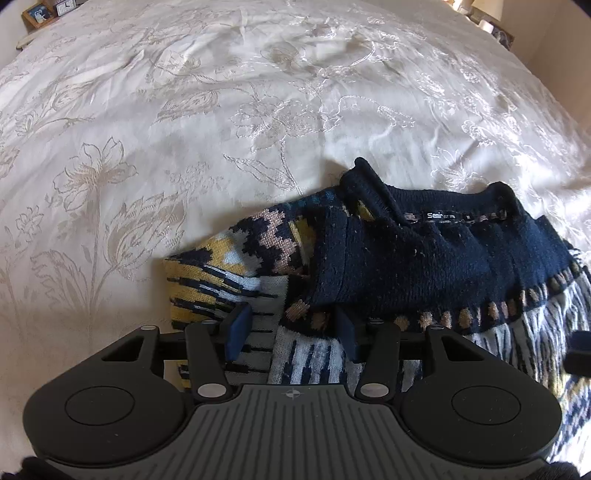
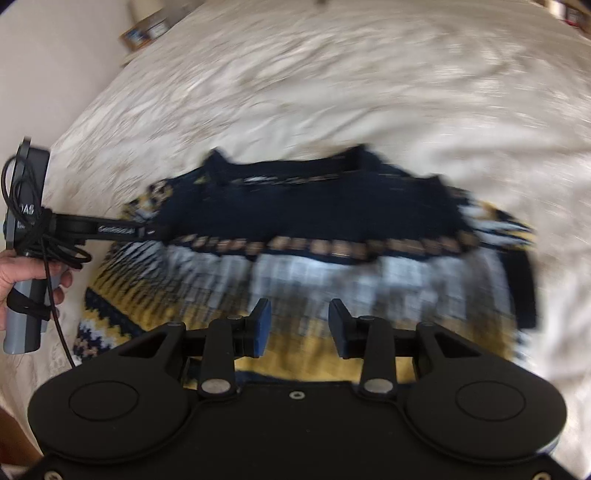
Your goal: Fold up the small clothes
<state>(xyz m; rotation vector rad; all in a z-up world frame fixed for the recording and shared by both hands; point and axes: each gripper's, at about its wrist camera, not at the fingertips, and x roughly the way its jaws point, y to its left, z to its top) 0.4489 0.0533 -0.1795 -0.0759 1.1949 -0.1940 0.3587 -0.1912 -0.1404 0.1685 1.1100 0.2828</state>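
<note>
A small knitted sweater (image 1: pixel 406 258), navy at the neck with yellow, white and tan patterns, lies on the bed. It also shows in the right wrist view (image 2: pixel 314 221), blurred by motion. My left gripper (image 1: pixel 291 332) is open just above the sweater's left side, where a sleeve is folded over the body. My right gripper (image 2: pixel 300 328) is open and empty, over the sweater's lower part. The left gripper's body and the hand holding it show at the left of the right wrist view (image 2: pixel 29 236).
A cream bedspread (image 1: pixel 184 129) with an embroidered floral pattern covers the bed all around the sweater. Small framed items (image 1: pixel 38 14) stand beyond the far left corner. Other objects (image 1: pixel 495 26) sit past the far right corner.
</note>
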